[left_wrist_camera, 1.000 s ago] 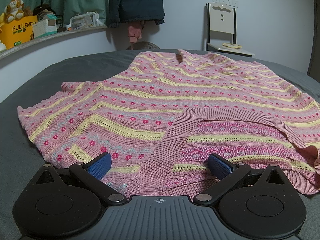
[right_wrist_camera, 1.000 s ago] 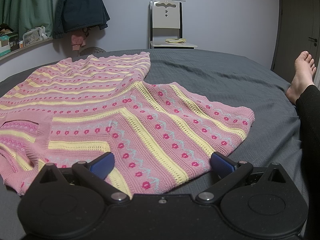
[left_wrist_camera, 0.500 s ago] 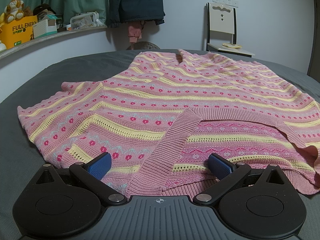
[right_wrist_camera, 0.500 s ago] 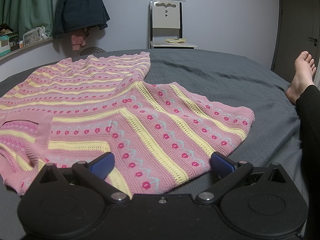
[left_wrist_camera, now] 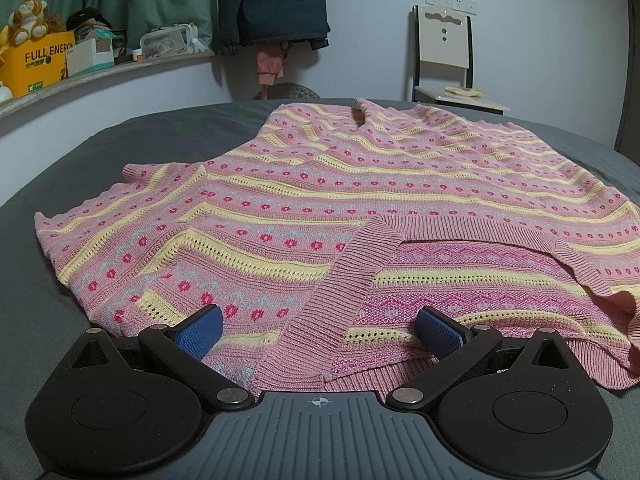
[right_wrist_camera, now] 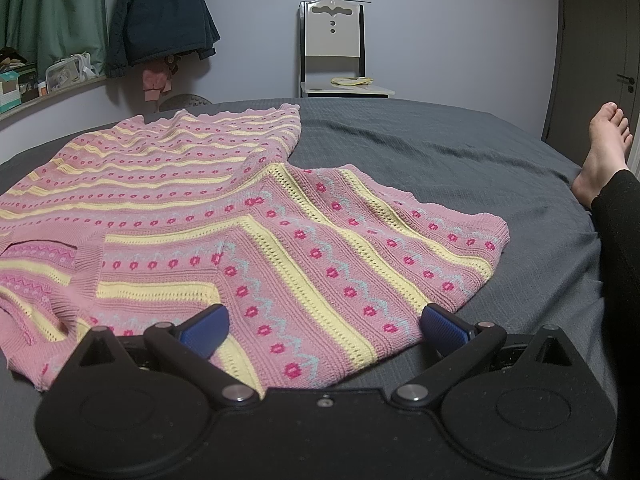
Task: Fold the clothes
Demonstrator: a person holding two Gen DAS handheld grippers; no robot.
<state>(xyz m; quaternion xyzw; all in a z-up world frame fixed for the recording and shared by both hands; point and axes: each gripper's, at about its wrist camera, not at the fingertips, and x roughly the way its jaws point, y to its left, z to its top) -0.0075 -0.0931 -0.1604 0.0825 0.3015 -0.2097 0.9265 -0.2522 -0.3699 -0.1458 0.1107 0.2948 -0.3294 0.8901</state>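
Observation:
A pink knitted sweater (left_wrist_camera: 320, 208) with yellow stripes and red flowers lies spread flat on a dark grey bed (left_wrist_camera: 60, 184). Its ribbed neckline (left_wrist_camera: 344, 292) points toward my left gripper (left_wrist_camera: 320, 332), which stands open just above the near edge of the cloth. In the right wrist view the same sweater (right_wrist_camera: 248, 232) shows one short sleeve (right_wrist_camera: 420, 248) spread to the right. My right gripper (right_wrist_camera: 324, 328) is open over that sleeve's near edge, with nothing between its blue pads (right_wrist_camera: 442, 328).
A person's bare foot (right_wrist_camera: 604, 148) and black-clad leg (right_wrist_camera: 624, 248) rest on the bed at the right. A cream chair (right_wrist_camera: 332, 52) stands past the bed's far edge. A dark jacket (left_wrist_camera: 272, 4) hangs on the wall, beside a cluttered shelf (left_wrist_camera: 80, 64).

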